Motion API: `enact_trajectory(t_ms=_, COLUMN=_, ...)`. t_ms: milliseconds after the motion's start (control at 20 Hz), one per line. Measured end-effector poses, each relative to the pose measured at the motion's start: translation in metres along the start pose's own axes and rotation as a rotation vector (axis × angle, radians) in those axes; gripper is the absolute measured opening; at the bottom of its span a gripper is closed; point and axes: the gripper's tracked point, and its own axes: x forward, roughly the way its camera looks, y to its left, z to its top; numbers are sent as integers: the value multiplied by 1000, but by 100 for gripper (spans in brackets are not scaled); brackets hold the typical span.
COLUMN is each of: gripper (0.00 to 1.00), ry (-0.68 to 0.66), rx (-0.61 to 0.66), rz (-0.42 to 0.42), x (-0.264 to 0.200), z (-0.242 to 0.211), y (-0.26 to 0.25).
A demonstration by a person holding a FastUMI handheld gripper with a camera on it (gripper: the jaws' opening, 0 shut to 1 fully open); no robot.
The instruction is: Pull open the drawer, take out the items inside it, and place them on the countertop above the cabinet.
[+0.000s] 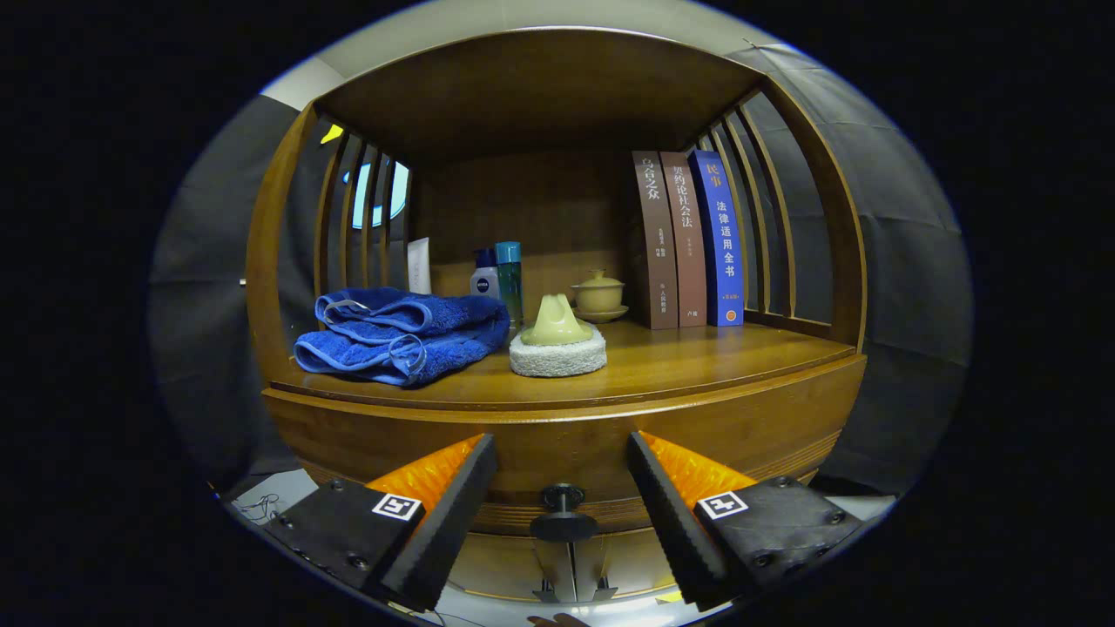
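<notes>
So the gripper [562, 488] is sitting low in front of the wooden cabinet [557, 435], fingers spread wide apart and pinching nothing. Right in the gap between them is the drawer's dark knob [563, 512], a little round pull on a stem sticking out of the drawer front [557, 514], and neither finger is touching it. The drawer looks closed, so whatever's inside is hidden and I can't tell what's in there. Above it, the countertop [697, 357] is already pretty busy. Toward the left front corner there's a folded blue towel [401, 335] taking up a good chunk of space. Just beside it, near the middle and close to the front edge, is a white round sponge pad with a pale yellow-green handle on top [557, 344]. Behind those, along the back, stand a white tube [419, 266], a small bottle with a dark cap [484, 274] and a taller teal bottle [510, 279], then a lidded yellowish cup on a saucer [598, 296]. At the back right three books [688, 239] stand upright against the slatted side. The right front part of the countertop is bare wood. A wooden top [540, 87] roofs the whole shelf.
</notes>
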Motion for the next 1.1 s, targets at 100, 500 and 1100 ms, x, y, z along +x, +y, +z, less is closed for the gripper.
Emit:
enact_trajectory(t_ms=100, gripper=99, ry=0, rx=-1, rz=0, x=1, z=-1, y=0)
enact_trajectory(t_ms=500, gripper=99, ry=32, rx=-8, rz=4, x=-2, z=0, y=-2)
enact_trajectory(t_ms=1100, gripper=100, ry=-50, rx=-36, rz=-5, x=-84, z=147, y=-1)
